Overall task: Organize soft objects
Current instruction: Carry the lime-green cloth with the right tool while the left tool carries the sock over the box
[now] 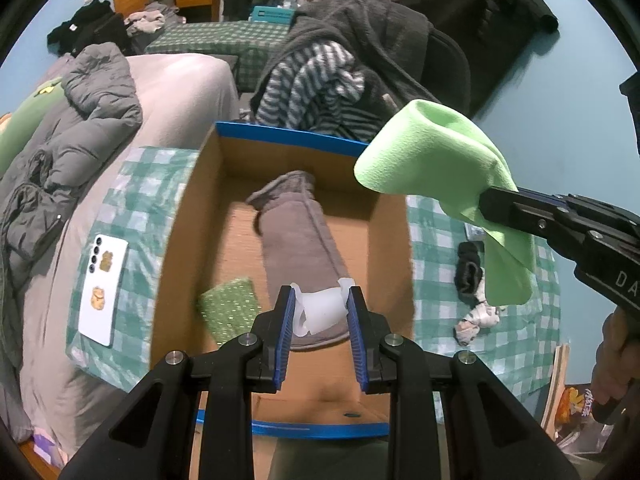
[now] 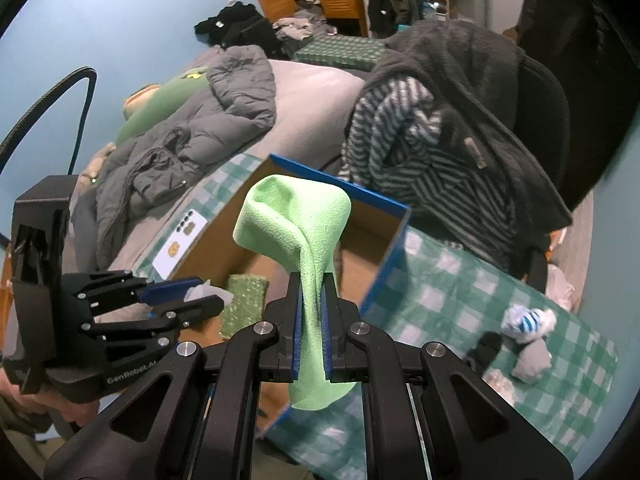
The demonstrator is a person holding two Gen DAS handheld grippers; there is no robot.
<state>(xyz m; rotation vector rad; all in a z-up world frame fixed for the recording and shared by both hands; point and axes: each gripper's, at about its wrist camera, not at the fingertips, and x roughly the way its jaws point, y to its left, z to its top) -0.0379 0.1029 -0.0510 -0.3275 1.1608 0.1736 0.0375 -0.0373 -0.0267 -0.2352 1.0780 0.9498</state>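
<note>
Nearest, the left gripper (image 1: 321, 307) pinches a white foam piece (image 1: 320, 312) low over the cardboard box (image 1: 188, 216), above the grey towel roll (image 1: 298, 236). Further right, the right gripper (image 2: 311, 312) clamps a light green cloth (image 2: 294, 220) beside the box's right wall, so that cloth probably goes leftward into it.

Inside the box (image 1: 192, 216), bare floor lies left of the grey towel (image 1: 298, 240), behind the green pouch (image 1: 230, 306).
</note>
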